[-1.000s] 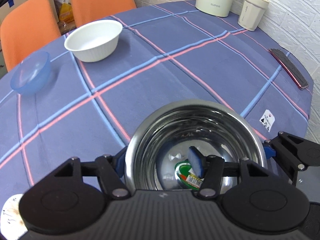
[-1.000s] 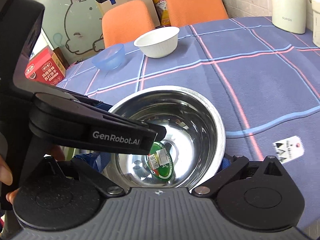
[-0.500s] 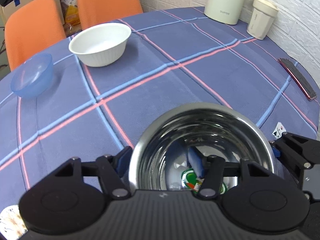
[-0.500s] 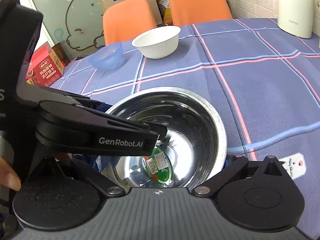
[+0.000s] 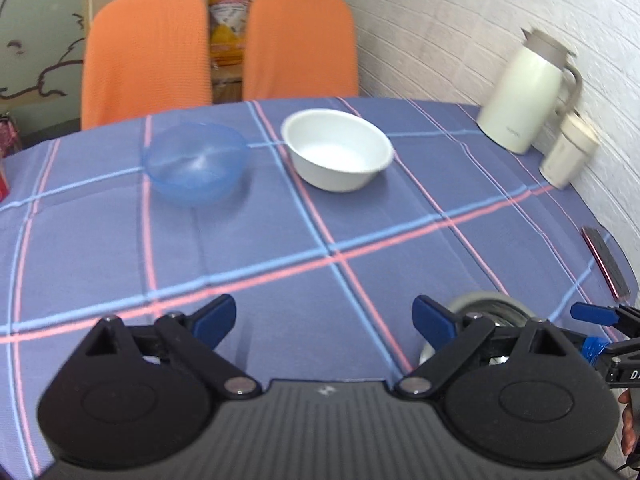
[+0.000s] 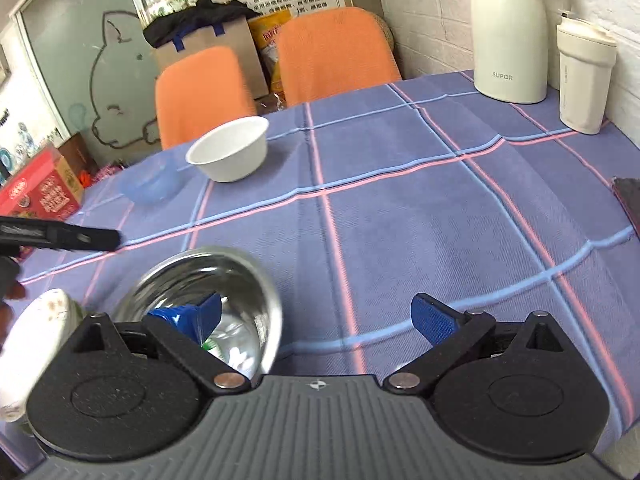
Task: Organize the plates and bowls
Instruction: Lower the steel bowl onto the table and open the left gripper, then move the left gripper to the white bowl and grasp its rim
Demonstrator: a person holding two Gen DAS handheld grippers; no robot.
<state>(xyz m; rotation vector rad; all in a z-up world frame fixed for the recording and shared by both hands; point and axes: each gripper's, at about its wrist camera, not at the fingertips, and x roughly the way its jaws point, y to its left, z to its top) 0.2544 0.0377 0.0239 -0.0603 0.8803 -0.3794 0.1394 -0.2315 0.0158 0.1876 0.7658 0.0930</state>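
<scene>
Both grippers stand wide open and hold nothing: the left gripper faces the blue bowl and white bowl near the table's far edge, while the right gripper has its left finger inside the steel bowl at the near edge. Risk, as I judge it: that finger could catch the rim when lifted and tip the bowl off the edge.
</scene>
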